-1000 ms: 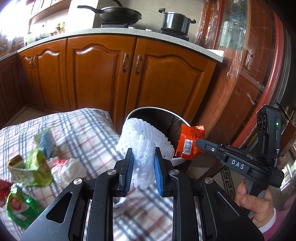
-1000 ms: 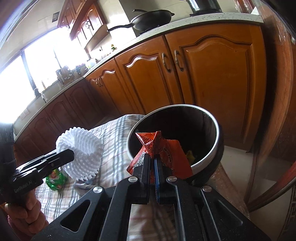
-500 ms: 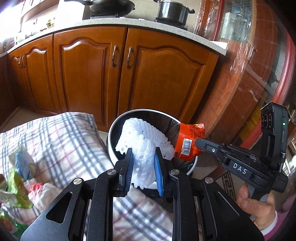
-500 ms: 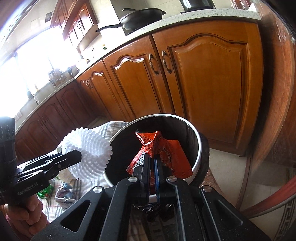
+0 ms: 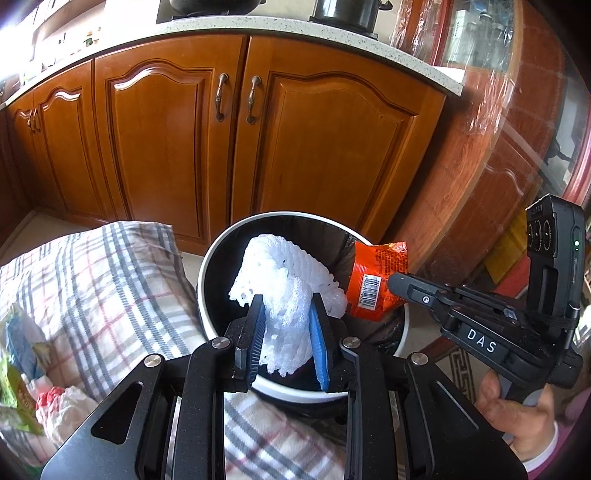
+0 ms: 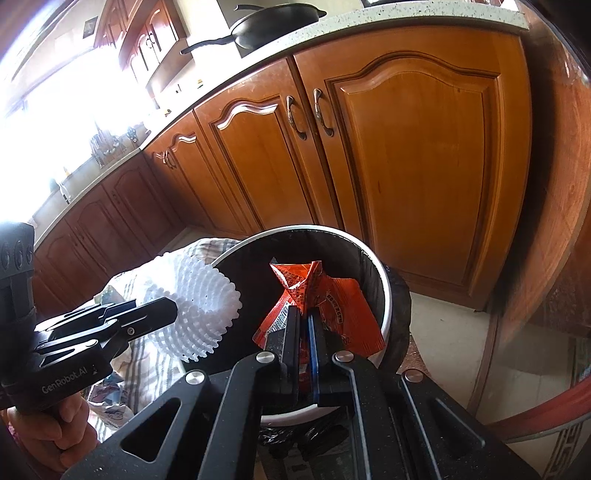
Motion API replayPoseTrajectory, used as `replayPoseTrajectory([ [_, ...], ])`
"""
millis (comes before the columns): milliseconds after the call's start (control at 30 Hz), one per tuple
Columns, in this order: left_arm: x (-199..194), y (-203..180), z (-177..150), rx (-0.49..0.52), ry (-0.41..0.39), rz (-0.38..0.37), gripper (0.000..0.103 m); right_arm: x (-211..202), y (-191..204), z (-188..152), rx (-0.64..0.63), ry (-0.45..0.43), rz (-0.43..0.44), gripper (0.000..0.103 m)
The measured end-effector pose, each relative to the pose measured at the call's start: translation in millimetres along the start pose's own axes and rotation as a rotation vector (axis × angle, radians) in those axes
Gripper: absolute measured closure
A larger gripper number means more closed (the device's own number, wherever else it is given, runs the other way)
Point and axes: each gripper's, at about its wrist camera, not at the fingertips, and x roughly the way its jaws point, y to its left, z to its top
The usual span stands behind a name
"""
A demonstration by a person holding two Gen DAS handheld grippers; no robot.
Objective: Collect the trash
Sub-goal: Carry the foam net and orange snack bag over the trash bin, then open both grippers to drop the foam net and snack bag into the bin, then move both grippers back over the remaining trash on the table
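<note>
A white foam fruit net point(image 5: 284, 280) hangs over the mouth of the round black bin with a white rim point(image 5: 288, 215). My left gripper point(image 5: 286, 306) has its blue pads on the net, and its jaws are opening slightly with the net still between them. My right gripper point(image 6: 303, 314) is shut on an orange snack wrapper point(image 6: 332, 299), held above the bin's rim point(image 6: 369, 254). From the left wrist view the wrapper point(image 5: 376, 280) sits at the bin's right edge in the right gripper point(image 5: 397, 284). The right wrist view shows the net point(image 6: 199, 306) at the bin's left side.
A checked cloth point(image 5: 92, 280) covers the table left of the bin, with several crumpled wrappers point(image 5: 18, 369) at its left end. Wooden cabinets point(image 5: 166, 147) stand close behind the bin. A pan point(image 6: 273, 22) sits on the counter. A hand point(image 5: 517, 410) holds the right gripper.
Both grippers have moved forward and a little down with their loads, from beside the bin to over its opening. The cloth and its wrappers have slid away to the left of the view.
</note>
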Motion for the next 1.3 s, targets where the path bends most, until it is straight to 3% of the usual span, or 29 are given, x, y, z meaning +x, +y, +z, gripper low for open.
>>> replayPoseTrajectory([
  [167, 10.7, 0.5, 1.5, -0.013, 0.023, 0.008, 0.071, 5.5, -2.8, 2.6, 0.004, 0.011, 0.005, 0.093],
  [200, 11.5, 1.0, 1.2, -0.017, 0.025, 0.009, 0.063, 6.6, -3.6, 2.7, 0.007, 0.014, 0.007, 0.093],
  [267, 11.4, 1.9, 0.9, -0.026, 0.025, 0.017, 0.051, 9.2, -5.8, 2.8, 0.017, 0.022, 0.015, 0.085],
  [333, 8.1, 4.1, 0.2, -0.037, 0.016, 0.016, 0.040, 10.1, -8.6, 2.5, 0.031, 0.028, 0.020, 0.068],
  [400, 3.7, 6.3, -0.8, -0.045, 0.010, 0.014, 0.037, 8.7, -8.9, 1.7, 0.037, 0.023, 0.025, 0.055],
  [567, -18.4, 13.5, -9.8, -0.062, -0.017, 0.008, 0.033, -1.6, -5.5, -1.0, 0.046, 0.001, 0.035, 0.047],
  [733, -53.6, 24.5, -31.7, -0.092, -0.062, 0.023, 0.028, -18.7, 8.4, -9.7, 0.052, -0.036, 0.063, 0.026],
  [1300, -156.1, 100.4, -134.8, -0.263, -0.106, 0.113, 0.027, -31.9, 86.3, -78.4, 0.037, 0.029, 0.191, 0.021],
])
